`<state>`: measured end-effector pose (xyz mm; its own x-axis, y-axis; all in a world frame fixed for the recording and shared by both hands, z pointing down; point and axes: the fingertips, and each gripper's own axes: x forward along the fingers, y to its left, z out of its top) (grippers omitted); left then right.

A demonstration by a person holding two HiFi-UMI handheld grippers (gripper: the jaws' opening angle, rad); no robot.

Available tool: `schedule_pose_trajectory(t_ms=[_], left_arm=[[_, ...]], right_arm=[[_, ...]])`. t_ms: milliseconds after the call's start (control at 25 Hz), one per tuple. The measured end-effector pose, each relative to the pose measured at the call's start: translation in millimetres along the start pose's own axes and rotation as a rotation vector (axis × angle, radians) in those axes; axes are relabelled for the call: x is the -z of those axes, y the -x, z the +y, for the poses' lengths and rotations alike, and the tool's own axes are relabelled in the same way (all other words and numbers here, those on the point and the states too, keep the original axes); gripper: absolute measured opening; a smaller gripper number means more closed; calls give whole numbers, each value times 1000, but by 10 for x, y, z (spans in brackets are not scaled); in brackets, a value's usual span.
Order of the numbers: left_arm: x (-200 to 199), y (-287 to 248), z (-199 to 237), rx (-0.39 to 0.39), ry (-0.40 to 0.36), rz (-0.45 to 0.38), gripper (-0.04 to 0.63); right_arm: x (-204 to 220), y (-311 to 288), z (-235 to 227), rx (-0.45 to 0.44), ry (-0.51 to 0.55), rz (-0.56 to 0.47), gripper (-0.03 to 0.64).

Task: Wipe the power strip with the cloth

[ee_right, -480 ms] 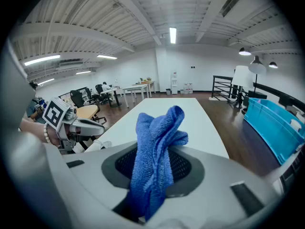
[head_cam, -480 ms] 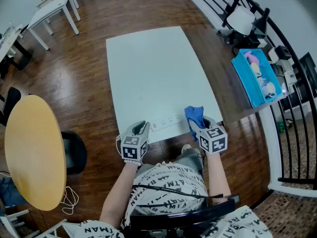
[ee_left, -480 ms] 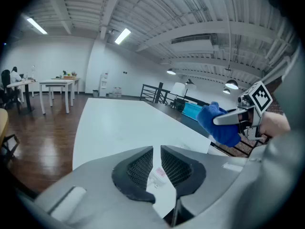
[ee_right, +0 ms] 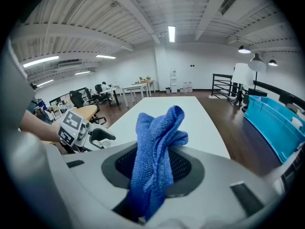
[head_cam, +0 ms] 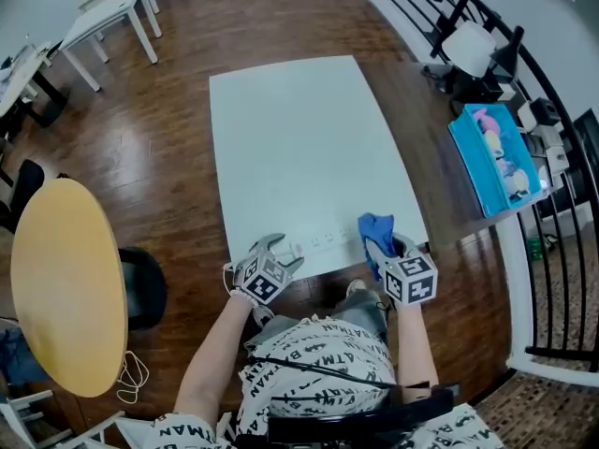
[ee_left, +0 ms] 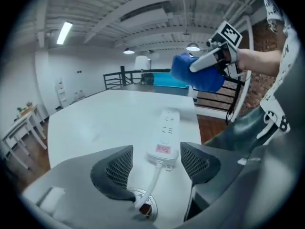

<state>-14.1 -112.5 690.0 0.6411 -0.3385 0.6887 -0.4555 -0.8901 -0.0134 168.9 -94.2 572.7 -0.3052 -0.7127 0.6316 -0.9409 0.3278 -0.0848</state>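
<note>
A white power strip point(head_cam: 323, 242) lies along the front edge of the white table point(head_cam: 299, 129). In the left gripper view the power strip point(ee_left: 166, 136) runs away from me, and its cable point(ee_left: 153, 178) trails back between the jaws. My left gripper point(ee_left: 155, 159) is open. Its pads stand on either side of the strip's cable end with a gap on each side. It sits at the strip's left end point(head_cam: 279, 253). My right gripper point(ee_right: 152, 171) is shut on a crumpled blue cloth point(ee_right: 155, 147). It holds the cloth point(head_cam: 376, 228) just above the strip's right end.
A blue bin point(head_cam: 491, 157) with small items stands on a dark bench to the right, beside a black railing point(head_cam: 552, 241). A round yellow table point(head_cam: 65, 279) and a black chair point(head_cam: 140, 288) stand to the left. White desks point(head_cam: 108, 12) are at the far left.
My left gripper has swung from pointing across the table to pointing right along the strip, and now straddles its cable end. The right gripper still holds the cloth by the strip's right end.
</note>
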Motion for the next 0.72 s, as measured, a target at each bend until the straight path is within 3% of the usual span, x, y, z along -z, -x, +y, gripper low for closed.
schedule_pose_trajectory(t_ms=[240,720], left_arm=[[78,-309,-103,97,-76,75,344],[126,-420,-155,128,-119,116,305]], right_arm=[[36,38,-45,14,-16,3,135],[137,70,-108,22,-39,23,135]])
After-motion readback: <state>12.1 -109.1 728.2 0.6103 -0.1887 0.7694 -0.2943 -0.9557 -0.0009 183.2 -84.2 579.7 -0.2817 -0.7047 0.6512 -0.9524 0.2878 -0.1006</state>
